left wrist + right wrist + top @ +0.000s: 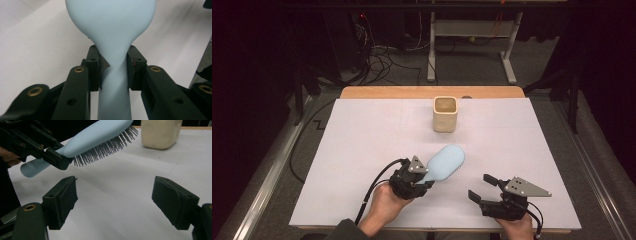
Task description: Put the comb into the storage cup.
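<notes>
My left claw (421, 181) is clamped on the neck of the pale blue hairbrush (446, 162), the two pads pressing on either side just where the handle narrows below the head; in the left gripper view the handle (113, 100) runs down between my jaws and the smooth back of the head swells above them. The brush is lifted clear of the desk (362, 145), over its near half and a little left of the middle, the head slanting up and away toward the far right. From my right gripper view the bristles (105, 150) point downward at the white surface and the end of the handle sticks out behind the left claw (53, 157). My right claw (484, 186) sits well apart from the brush, near the near edge toward the right corner, jaws spread wide with nothing between them; its pads (66, 200) frame bare white desk. A cream, square-mouthed cup (445, 114) stands upright near the far edge, about at the middle, well beyond the brush head; in the right gripper view its lower part (161, 133) sits just past the bristle tips.
</notes>
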Motion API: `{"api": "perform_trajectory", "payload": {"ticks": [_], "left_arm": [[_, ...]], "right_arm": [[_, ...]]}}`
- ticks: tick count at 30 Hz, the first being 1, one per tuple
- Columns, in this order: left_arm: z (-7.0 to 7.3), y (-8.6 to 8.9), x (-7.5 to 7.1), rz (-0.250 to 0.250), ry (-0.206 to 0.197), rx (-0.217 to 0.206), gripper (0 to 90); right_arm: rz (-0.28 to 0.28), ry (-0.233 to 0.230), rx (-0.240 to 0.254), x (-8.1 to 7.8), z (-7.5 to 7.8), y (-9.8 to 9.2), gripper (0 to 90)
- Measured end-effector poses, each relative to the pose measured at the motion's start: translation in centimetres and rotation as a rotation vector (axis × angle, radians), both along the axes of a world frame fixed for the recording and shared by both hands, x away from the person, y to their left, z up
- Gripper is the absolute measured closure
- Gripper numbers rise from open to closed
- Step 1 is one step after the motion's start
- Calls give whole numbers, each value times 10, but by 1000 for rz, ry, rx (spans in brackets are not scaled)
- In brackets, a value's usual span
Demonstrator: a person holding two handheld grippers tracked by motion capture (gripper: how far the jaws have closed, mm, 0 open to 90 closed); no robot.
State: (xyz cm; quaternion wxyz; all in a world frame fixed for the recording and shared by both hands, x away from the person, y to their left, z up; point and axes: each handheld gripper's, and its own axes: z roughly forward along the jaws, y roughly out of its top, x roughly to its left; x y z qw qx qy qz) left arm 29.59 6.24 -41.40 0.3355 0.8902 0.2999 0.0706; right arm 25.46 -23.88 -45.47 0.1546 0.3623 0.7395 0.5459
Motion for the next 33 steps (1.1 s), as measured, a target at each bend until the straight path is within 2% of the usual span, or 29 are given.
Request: {"api": "perform_trajectory", "payload": {"ticks": [9, 20, 21, 25, 33], "left_arm": [[1, -7, -2, -18, -6, -5, 691], [0, -12, -4, -34, -6, -5, 691], [0, -13, -4, -38, -3, -7, 691], [0, -14, -5, -42, -4, -7, 691], [-1, -19, -7, -55, -4, -5, 691]], "right_arm": [[29, 41, 32, 6, -2, 8, 194], [56, 83, 42, 13, -3, 16, 196], [66, 97, 63, 14, -3, 17, 197], [74, 114, 75, 16, -4, 21, 197], [90, 123, 76, 20, -4, 28, 197]]}}
